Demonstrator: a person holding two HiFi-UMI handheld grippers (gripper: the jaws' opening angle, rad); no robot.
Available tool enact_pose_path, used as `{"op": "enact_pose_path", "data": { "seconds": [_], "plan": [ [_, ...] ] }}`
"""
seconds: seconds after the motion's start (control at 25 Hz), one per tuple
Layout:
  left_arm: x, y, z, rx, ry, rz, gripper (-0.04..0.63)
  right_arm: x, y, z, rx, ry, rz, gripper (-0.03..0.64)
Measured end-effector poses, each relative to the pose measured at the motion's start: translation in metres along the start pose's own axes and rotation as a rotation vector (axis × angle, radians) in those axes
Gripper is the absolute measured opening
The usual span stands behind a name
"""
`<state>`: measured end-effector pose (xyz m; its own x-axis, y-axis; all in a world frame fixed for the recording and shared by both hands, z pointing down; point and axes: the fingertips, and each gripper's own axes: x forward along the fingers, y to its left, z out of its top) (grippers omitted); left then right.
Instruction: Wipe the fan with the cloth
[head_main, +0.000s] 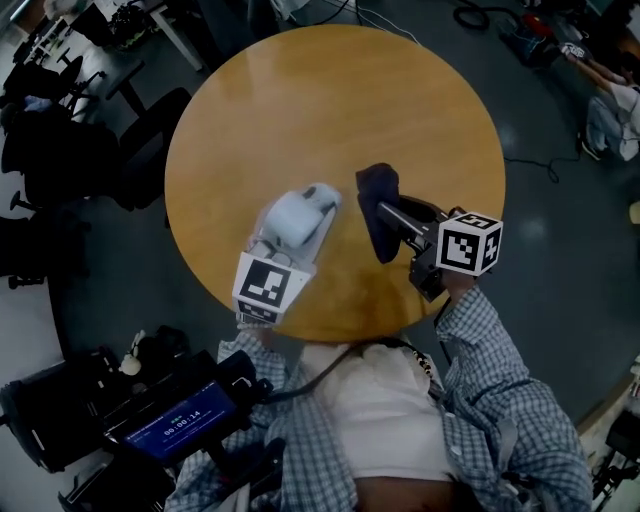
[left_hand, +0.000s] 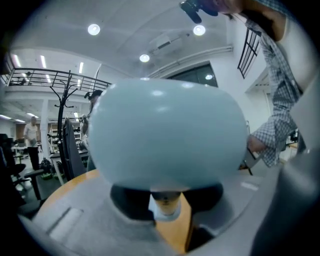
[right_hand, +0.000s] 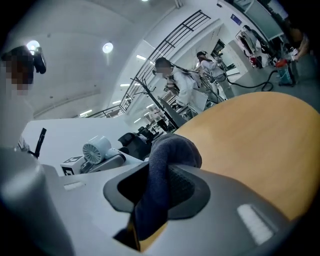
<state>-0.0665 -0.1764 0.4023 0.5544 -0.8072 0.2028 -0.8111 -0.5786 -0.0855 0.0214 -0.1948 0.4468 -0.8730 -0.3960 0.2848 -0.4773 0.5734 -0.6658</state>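
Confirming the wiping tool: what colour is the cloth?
Dark navy blue cloth, clearest in right gripper view.

Fan (left_hand: 167, 132) blocks most of left gripper view; only bits of tbl (left_hand: 67, 182) show.

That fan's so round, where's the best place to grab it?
By the narrow stem under its round head, from the back, as the left gripper seems to: the smooth housing of the fan could slip from the jaws, leaving the grille free for the cloth.

Pale fan (left_hand: 167, 132) tight between tongs (left_hand: 167, 202)
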Motion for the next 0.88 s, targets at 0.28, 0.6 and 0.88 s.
{"op": "enact_pose_path", "data": {
  "seconds": [0.28, 0.6, 0.88],
  "plan": [
    [0.021, -0.001, -0.059, -0.035, 0.117, -0.007, 0.140, 0.013, -0.042, -0.030, -0.047, 0.081, -0.132, 0.106],
    [0.047, 0.000, -0.132, -0.095, 0.249, -0.011, 0.140, 0.045, -0.086, -0.061, -0.055, 0.162, -0.184, 0.106],
    [0.058, -0.002, -0.150, -0.092, 0.284, -0.008, 0.141, 0.058, -0.110, -0.088, -0.113, 0.227, -0.253, 0.106]
  ]
}}
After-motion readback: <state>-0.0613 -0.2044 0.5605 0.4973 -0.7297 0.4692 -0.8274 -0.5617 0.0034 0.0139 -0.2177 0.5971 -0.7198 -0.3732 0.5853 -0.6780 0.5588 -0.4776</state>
